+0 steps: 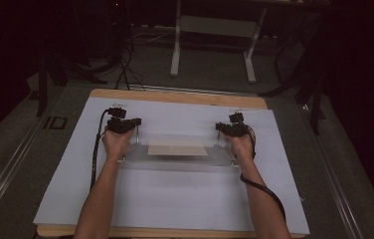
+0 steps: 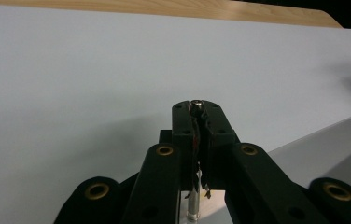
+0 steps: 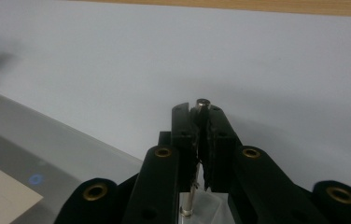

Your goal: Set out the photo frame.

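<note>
A clear flat tray [image 1: 175, 159] lies across the middle of the white sheet [image 1: 175, 199], with a beige card [image 1: 177, 149] on it. An upright metal pin stands at each end of the tray. My left gripper [image 1: 123, 125] is shut on the left pin [image 2: 192, 207], whose top shows between the jaw tips [image 2: 196, 109]. My right gripper [image 1: 233, 129] is shut on the right pin [image 3: 188, 203] in the same way [image 3: 202, 112]. The tray's clear surface [image 2: 332, 149] runs off to the right in the left gripper view. In the right gripper view the tray [image 3: 29, 140] and the card's corner [image 3: 1, 196] lie to the left.
The white sheet covers a wooden tabletop [image 1: 175, 96] whose far edge shows beyond it. A cable [image 1: 95, 149] trails from the left gripper along the forearm, another [image 1: 267, 191] from the right. White desk legs [image 1: 176, 45] stand on the dark floor behind the table.
</note>
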`<move>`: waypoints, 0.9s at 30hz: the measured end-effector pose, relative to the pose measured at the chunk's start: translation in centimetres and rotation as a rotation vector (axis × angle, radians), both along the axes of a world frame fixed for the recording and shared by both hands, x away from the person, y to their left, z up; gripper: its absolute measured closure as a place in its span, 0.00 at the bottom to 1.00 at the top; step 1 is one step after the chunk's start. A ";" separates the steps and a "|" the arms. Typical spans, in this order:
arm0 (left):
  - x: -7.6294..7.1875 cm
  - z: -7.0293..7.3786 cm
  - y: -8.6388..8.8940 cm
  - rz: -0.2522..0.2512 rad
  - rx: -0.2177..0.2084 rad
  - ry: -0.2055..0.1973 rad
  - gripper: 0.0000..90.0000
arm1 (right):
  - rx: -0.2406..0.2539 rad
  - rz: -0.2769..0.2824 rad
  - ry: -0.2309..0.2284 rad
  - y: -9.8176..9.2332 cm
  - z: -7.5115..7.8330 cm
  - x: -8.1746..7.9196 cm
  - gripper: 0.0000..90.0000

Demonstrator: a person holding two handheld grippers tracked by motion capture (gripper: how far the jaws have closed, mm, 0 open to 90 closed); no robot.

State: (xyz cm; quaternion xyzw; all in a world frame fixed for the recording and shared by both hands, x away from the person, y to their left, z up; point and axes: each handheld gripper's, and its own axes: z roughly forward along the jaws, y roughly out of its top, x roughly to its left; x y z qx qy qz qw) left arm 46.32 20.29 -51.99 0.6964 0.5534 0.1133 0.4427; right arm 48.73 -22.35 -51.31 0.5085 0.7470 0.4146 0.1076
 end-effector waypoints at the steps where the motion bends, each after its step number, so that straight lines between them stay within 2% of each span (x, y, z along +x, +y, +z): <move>1: 0.1 0.0 0.0 0.004 -0.008 0.008 0.95 | -0.003 0.001 0.000 0.0 0.0 0.0 0.93; 4: 0.1 0.0 0.0 0.005 -0.013 0.013 0.96 | -0.055 0.018 -0.031 0.2 0.2 -0.2 0.91; 6: 0.1 0.0 0.1 0.006 -0.015 0.015 0.96 | -0.062 0.012 -0.048 0.2 0.2 -0.5 0.86; 11: 0.3 0.1 0.0 0.008 -0.010 0.035 0.96 | -0.058 0.007 -0.080 -0.6 0.5 -1.5 0.79; 13: 0.4 0.1 0.0 0.011 -0.015 0.040 0.96 | -0.053 0.022 -0.103 -1.0 0.7 -2.1 0.77; 18: 0.4 0.1 0.0 0.012 -0.017 0.042 0.96 | -0.072 0.075 -0.166 -1.8 1.3 -4.2 0.76; 20: 0.4 0.1 0.0 0.013 -0.018 0.043 0.96 | -0.063 0.081 -0.183 -2.2 1.4 -5.0 0.76; 27: 0.5 0.1 0.0 0.014 -0.022 0.046 0.96 | -0.051 0.099 -0.211 -3.1 1.2 -7.2 0.76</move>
